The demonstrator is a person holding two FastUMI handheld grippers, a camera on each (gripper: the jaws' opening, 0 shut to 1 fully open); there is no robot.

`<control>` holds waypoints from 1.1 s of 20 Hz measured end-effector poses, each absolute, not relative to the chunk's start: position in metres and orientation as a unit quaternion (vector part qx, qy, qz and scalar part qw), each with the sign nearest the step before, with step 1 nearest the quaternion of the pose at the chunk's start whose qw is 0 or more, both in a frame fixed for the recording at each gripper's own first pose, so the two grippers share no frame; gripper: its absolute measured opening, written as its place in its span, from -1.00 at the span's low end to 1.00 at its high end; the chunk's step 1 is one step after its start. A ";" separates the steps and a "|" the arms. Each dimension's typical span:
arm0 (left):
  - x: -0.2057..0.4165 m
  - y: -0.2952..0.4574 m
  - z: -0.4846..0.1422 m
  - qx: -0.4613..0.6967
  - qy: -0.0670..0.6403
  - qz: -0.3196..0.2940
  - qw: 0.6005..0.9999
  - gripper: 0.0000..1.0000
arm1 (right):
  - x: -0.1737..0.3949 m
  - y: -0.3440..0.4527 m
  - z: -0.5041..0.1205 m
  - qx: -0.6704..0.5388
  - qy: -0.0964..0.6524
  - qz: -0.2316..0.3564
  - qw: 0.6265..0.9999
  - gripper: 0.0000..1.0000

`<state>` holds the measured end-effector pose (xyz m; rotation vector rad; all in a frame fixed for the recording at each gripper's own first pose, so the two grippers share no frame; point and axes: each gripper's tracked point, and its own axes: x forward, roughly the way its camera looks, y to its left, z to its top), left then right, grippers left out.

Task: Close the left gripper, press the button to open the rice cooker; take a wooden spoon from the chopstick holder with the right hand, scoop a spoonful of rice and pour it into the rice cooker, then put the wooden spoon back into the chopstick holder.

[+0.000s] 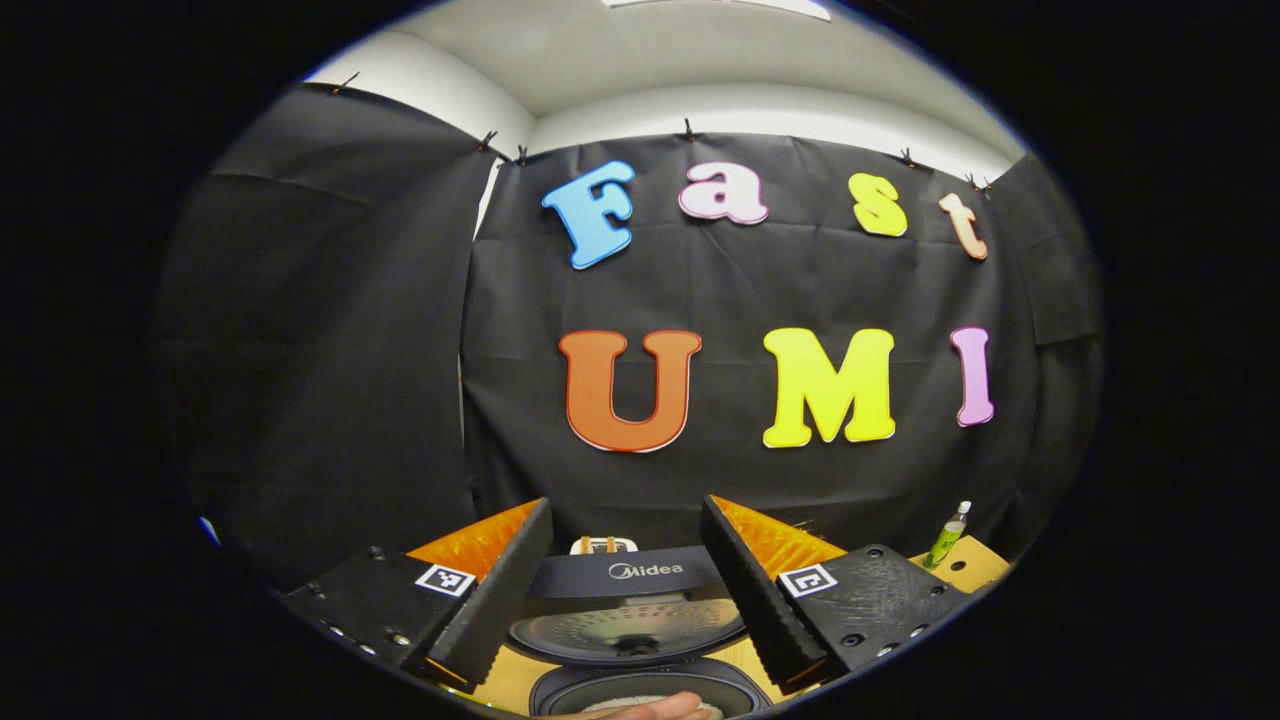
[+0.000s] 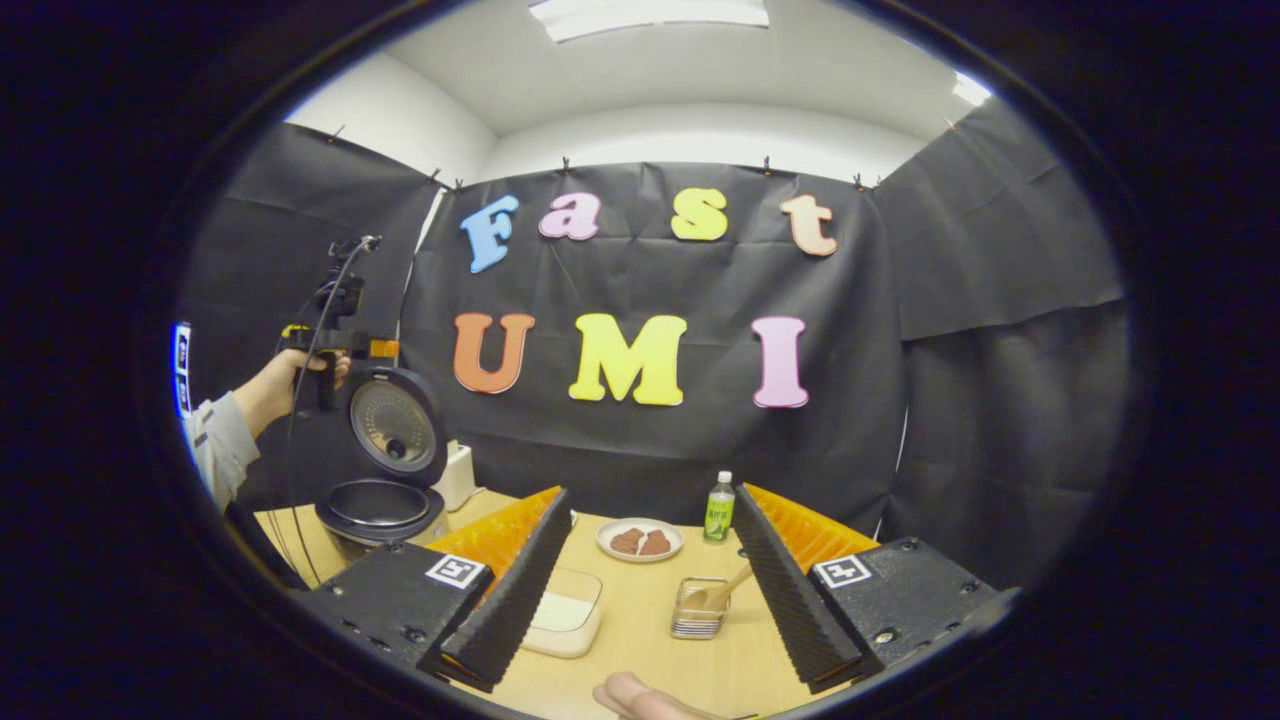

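Observation:
The rice cooker (image 1: 627, 575) stands open just beyond my left gripper (image 1: 625, 503), its lid raised and its inner pot (image 1: 600, 690) below. The left gripper's fingers are apart, with nothing between them. In the right gripper view the rice cooker (image 2: 385, 470) sits at the table's left, and a hand holds the left gripper (image 2: 335, 345) above its lid. My right gripper (image 2: 650, 491) is open over the table. Ahead of it a wooden spoon (image 2: 728, 588) leans in a wire chopstick holder (image 2: 698, 618). A clear box of rice (image 2: 565, 612) lies by the left finger.
A plate with brown food (image 2: 640, 540) and a green bottle (image 2: 717, 508) stand at the back of the wooden table (image 2: 640, 660). The green bottle (image 1: 947, 537) is also at the far right in the left gripper view. A white box (image 2: 458, 475) stands behind the cooker.

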<state>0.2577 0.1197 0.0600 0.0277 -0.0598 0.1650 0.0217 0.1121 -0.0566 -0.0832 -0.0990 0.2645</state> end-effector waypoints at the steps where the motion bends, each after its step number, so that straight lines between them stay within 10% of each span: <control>1: 0.268 0.120 0.052 0.011 -0.016 0.084 0.996 0.90 | 0.020 0.108 -0.057 -0.040 -0.049 0.125 0.990 0.96; 22: 0.197 0.092 0.000 0.000 0.053 0.100 0.994 0.96 | -0.043 0.059 -0.075 -0.022 -0.051 0.086 0.995 0.96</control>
